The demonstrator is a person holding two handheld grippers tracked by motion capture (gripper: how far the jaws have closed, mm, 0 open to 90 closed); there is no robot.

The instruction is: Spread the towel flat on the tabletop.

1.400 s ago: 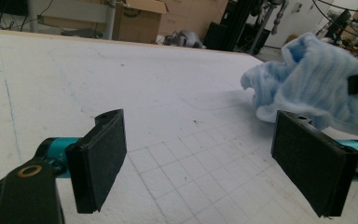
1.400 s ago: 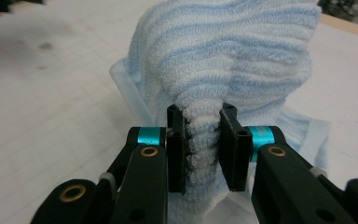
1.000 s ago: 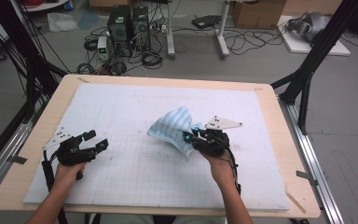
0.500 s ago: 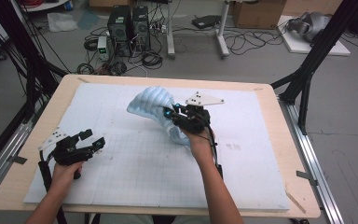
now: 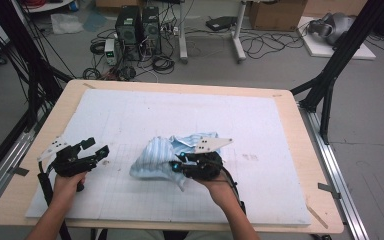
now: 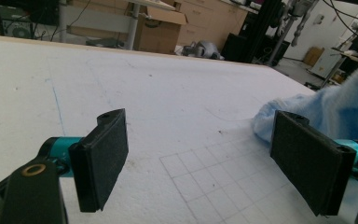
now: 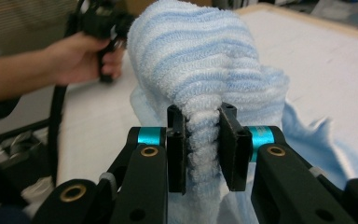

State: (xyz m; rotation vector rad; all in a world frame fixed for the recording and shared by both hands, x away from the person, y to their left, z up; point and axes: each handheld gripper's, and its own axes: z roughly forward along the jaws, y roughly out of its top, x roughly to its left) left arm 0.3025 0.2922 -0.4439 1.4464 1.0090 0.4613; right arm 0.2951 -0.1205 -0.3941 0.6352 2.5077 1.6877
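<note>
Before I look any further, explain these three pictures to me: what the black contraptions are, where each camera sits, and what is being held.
There is no robot arm here. A person holds a pair of hand-held tongs in each hand and works at a table covered by a white gridded mat.

The high view looks down from above the person's side; the forearms come in from the bottom. The other two pictures come from small cameras riding on each pair of tongs, looking along the black jaws.

On the mat lies a crumpled blue-and-white striped towel. The right tongs are shut on a fold of it, with the cloth bunched between the jaws. The left tongs are open and hold nothing; the towel's edge lies just beyond one jaw.
</note>
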